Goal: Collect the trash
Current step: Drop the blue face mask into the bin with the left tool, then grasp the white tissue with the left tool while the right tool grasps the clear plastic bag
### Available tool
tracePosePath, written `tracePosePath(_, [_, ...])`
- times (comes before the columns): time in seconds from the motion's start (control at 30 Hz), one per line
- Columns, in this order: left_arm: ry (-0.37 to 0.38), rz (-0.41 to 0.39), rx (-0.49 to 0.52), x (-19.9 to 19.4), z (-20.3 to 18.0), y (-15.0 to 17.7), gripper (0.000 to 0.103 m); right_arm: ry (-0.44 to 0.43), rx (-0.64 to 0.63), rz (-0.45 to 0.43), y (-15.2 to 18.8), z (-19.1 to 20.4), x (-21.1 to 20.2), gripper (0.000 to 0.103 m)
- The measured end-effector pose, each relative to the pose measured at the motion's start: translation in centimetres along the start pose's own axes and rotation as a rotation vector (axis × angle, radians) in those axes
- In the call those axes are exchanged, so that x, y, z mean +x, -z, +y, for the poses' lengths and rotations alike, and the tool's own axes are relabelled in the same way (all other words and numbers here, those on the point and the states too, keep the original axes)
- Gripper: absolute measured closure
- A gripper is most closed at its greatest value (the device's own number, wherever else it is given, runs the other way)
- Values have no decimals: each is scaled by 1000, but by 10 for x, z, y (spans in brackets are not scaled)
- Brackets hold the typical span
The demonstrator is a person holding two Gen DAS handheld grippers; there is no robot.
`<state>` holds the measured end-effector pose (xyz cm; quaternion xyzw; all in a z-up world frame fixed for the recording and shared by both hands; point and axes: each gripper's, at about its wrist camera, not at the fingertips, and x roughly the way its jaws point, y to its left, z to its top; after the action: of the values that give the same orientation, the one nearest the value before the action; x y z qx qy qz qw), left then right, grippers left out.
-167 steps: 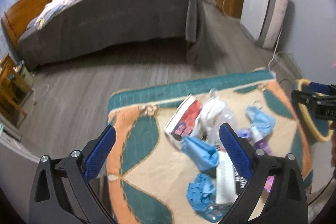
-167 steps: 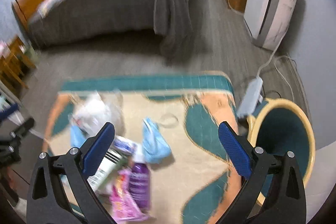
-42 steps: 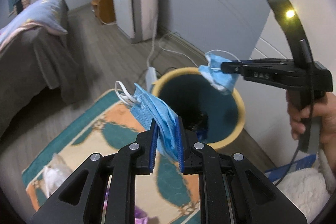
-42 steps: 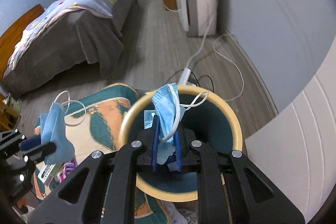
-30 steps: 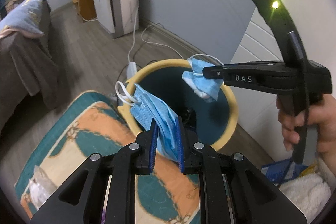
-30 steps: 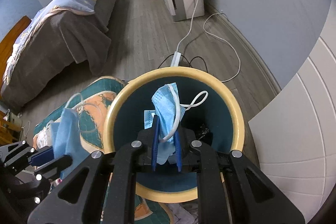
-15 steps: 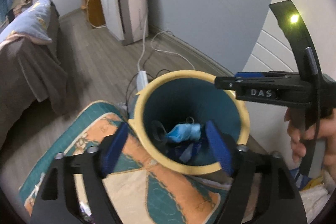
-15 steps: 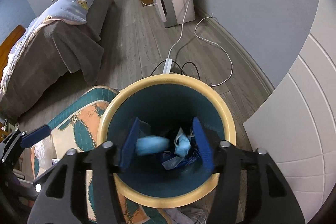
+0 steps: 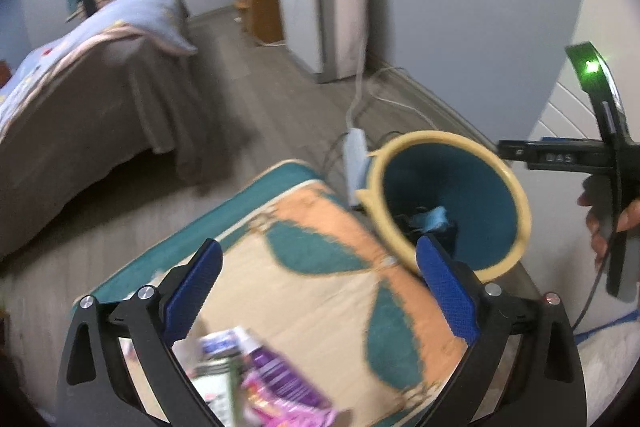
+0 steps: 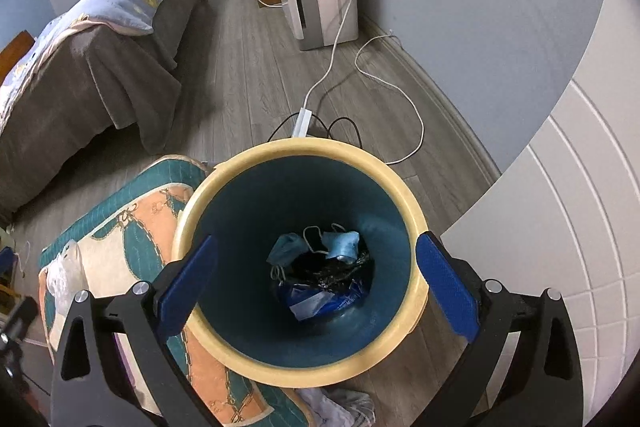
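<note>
Two blue masks (image 10: 316, 245) are seen lying at the bottom of the yellow-rimmed bin (image 10: 414, 211), so the drop-off step is judged complete. The left gripper (image 9: 320, 291) and the right gripper (image 10: 316, 291) are both spread wide, and nothing is held. A return to the remaining trash (image 9: 264, 379) on the rug (image 9: 320, 299) is called for next. That trash is shown only in the blurred left view; the bin's contents are shown clearly only in the right.
</note>
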<state>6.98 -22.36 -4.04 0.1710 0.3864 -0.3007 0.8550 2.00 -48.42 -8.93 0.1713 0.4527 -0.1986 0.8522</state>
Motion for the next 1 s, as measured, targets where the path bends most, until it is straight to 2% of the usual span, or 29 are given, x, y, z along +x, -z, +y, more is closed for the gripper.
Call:
tracePosePath(0.4, [-185, -30, -242, -69, 130, 41, 6, -16, -157, -51, -2, 61, -40, 6])
tracePosePath(0.57, [-235, -48, -297, -93, 167, 56, 6, -54, -225, -50, 1, 98, -54, 6])
tracePosePath(0.7, [-263, -55, -337, -105, 185, 67, 6, -102, -286, -36, 6, 135, -60, 6])
tracePosePath(0.83, [-286, -62, -364, -113, 199, 79, 5, -110, -352, -26, 12, 172, -62, 6])
tracePosePath(1.0, [-308, -61, -374, -113, 209, 95, 5, -177, -362, -4, 21, 215, -62, 6])
